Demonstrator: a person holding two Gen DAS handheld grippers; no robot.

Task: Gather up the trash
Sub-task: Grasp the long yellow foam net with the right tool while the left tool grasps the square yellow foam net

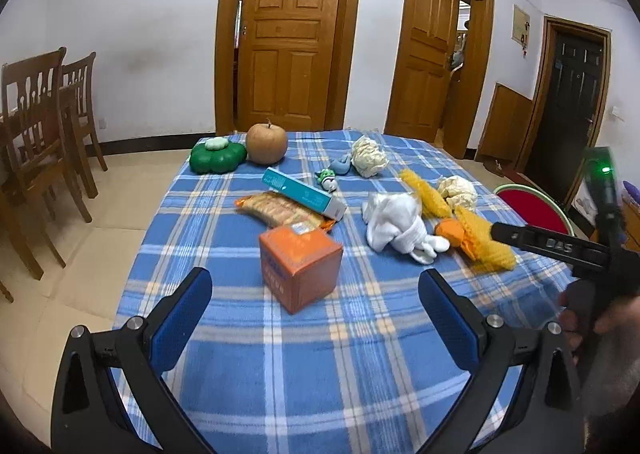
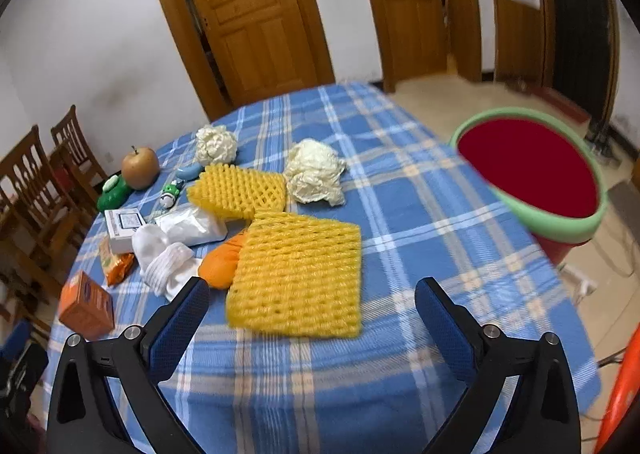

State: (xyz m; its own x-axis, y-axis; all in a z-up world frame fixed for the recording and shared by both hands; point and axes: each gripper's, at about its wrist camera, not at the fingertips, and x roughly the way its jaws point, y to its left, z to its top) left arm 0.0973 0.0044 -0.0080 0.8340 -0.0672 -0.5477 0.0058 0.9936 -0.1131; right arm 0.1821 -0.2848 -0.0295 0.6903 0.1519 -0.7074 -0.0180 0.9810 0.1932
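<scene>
On the blue plaid tablecloth (image 2: 400, 190) lie two yellow foam fruit nets (image 2: 298, 278) (image 2: 238, 190), two crumpled white paper balls (image 2: 316, 170) (image 2: 216, 144), an orange wrapper (image 2: 218, 266) and a snack packet (image 1: 280, 210). My right gripper (image 2: 312, 310) is open and empty, just in front of the nearer net. My left gripper (image 1: 316, 298) is open and empty, just short of an orange box (image 1: 300, 266). The red bin with a green rim (image 2: 532, 174) stands off the table's right side.
White socks (image 1: 396, 226), a teal box (image 1: 304, 194), an apple (image 1: 266, 142), a green pumpkin-shaped item (image 1: 218, 156) and small toys (image 1: 328, 178) also lie on the table. Wooden chairs (image 1: 40, 126) stand at the left. Doors are behind.
</scene>
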